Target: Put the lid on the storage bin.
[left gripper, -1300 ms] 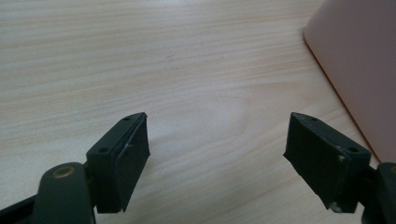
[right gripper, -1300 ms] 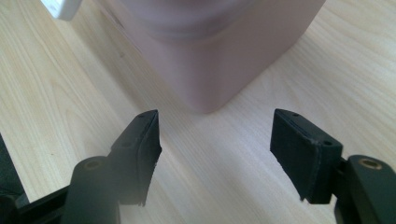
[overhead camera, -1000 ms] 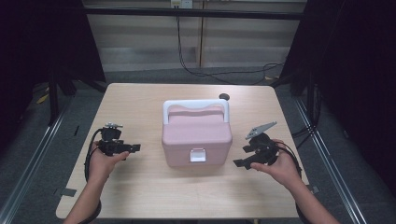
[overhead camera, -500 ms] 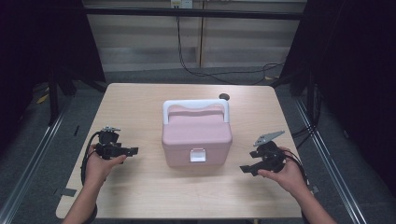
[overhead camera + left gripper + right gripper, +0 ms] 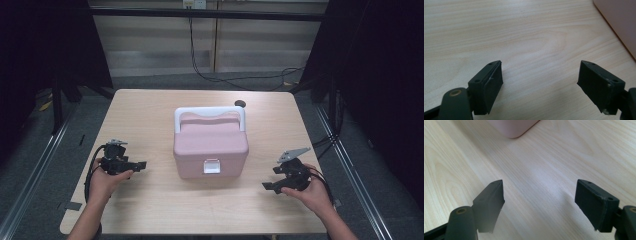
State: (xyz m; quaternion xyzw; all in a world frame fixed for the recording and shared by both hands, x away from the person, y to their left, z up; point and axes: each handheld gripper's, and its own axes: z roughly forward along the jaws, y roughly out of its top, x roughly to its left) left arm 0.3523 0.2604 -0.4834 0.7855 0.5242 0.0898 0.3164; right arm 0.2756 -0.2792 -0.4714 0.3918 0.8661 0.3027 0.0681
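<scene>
The box [image 5: 211,145] sits mid-desk [image 5: 150,115]; my left gripper [image 5: 131,164] lies left of it, my right gripper [image 5: 272,184] right, both apart from it.

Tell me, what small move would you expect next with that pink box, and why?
Probably the right gripper edges in toward the pink box, likely its white latch. Its jaws have just been opening, with nothing between them, and it sits apart from the box. The lid looks closed, the white handle folded back, and the left gripper waits open beside it.
</scene>
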